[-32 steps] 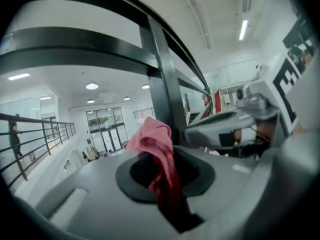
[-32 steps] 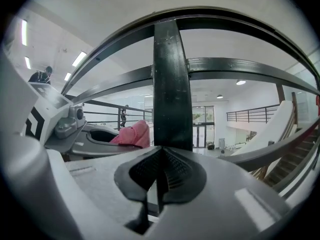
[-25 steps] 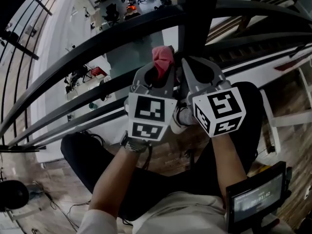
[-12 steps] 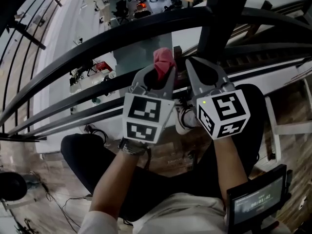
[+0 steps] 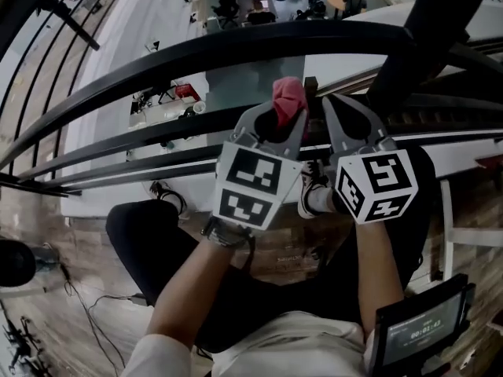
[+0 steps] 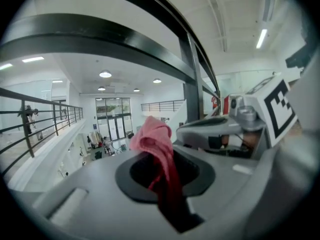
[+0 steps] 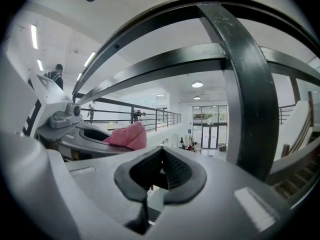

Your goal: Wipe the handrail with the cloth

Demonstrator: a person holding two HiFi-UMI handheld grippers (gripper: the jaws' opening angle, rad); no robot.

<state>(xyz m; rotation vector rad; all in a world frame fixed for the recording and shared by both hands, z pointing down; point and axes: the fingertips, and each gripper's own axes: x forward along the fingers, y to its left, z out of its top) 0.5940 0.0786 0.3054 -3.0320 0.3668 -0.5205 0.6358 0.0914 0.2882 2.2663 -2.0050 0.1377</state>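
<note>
Pointing at the handrail, left hand-held gripper pinches cloth; right hand-held gripper sits closed, empty.

A small lit screen, wood-plank floor and distant glass doors are in view

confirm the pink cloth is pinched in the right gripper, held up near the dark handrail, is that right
Not quite. The pink cloth is pinched in the left gripper, not the right one. The left gripper view shows it between those jaws, while the right gripper is shut on nothing. The rest holds: it is held up near the dark handrail.
</note>
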